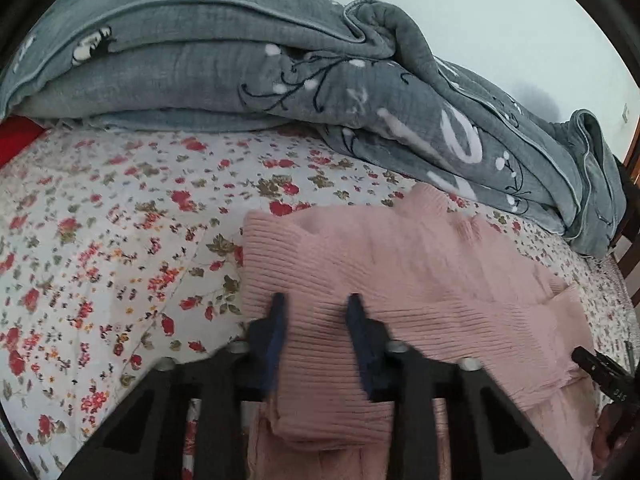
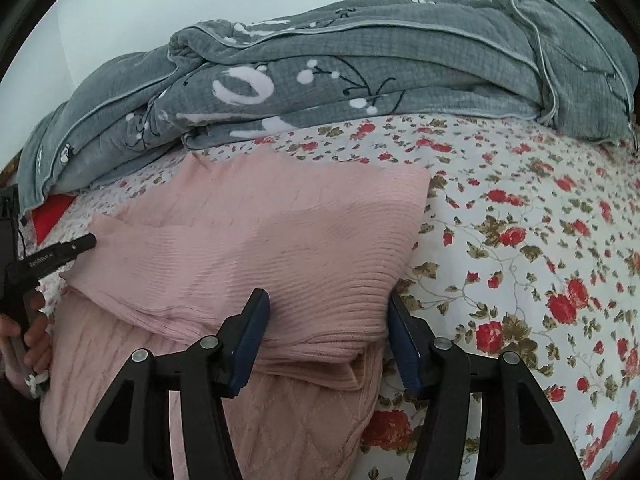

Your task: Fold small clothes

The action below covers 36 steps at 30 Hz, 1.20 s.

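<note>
Your left gripper (image 1: 316,308) is nearly closed, pads pinching a ribbed fold at the near-left corner of the pale pink knitted garment (image 1: 400,256), prob. to carry that edge over. Your right gripper (image 2: 326,312) stands about half open, straddling the near-right folded edge w/o clamping it. Garment lies on the white red-flowered bedsheet (image 2: 520,240), in front of the bunched grey quilt (image 2: 360,60), which leaves folding room.

A pink ribbed sweater (image 2: 256,240) lies folded on a floral bedsheet (image 2: 532,240), with a grey quilt (image 2: 360,64) heaped behind it. The right gripper (image 2: 326,308) straddles the sweater's near folded edge, jaws apart. At left, a hand (image 2: 34,332) holds the left gripper (image 2: 86,242) against the sweater's edge.
</note>
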Available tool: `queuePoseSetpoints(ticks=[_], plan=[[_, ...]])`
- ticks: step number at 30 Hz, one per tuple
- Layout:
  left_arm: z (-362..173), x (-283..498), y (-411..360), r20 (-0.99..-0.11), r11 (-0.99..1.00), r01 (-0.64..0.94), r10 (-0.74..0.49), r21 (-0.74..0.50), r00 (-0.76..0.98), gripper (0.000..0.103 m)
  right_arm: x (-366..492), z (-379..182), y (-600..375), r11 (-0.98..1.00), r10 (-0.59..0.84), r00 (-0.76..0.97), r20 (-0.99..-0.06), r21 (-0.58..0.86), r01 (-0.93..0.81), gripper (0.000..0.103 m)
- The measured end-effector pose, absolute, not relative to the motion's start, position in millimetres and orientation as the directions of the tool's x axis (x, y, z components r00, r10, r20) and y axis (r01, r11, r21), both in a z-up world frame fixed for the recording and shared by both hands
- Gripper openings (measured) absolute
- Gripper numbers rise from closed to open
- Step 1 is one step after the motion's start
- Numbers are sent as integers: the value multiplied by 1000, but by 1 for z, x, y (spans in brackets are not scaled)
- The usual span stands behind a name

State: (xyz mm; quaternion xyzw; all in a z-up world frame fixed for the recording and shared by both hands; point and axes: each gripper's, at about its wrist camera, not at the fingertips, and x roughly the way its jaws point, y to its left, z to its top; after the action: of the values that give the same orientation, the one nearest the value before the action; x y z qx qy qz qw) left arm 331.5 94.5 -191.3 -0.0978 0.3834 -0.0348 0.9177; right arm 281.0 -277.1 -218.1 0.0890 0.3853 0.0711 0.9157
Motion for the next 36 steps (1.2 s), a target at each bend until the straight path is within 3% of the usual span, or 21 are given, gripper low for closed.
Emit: queuePoseSetpoints(ticks=[1,6,8,13,21,23,26,33,36], plan=[[-188,328,93,-684,980,-4,-136,-199,717,7,280,-218,-278,973,203,693,-692,225,-61,58],[-169,317,95,-580,968,51,-188,-245,793,6,275,-215,-276,974,196,713,-673,217,-63,58],[-167,319,98,-573,970,16,-158,-244,804,6,274,-213,-277,973,201,724,-660,221,-68,58],[-197,345,110,-703,958,-108,-116,-267,702,6,278,-215,-279,975,182,712,-678,220,-40,58],[-183,327,103,-684,971,-99,-79,-217,725,14,280,-218,-275,983,146,697,-702,180,-25,59],[-175,320,99,-659,968,-72,-107,-239,745,27,281,-218,-276,983,147,696,-703,183,-23,59],[-176,319,83,-651,970,-21,-146,-242,745,30,281,-219,-276,983,144,692,-708,181,-19,59],[-193,319,46,-704,999,26,-47,-40,709,39,281,-219,-280,977,166,694,-700,212,-19,59],[-193,312,42,-704,999,47,-44,-15,709,53,279,-219,-281,975,167,699,-696,220,-13,59]])
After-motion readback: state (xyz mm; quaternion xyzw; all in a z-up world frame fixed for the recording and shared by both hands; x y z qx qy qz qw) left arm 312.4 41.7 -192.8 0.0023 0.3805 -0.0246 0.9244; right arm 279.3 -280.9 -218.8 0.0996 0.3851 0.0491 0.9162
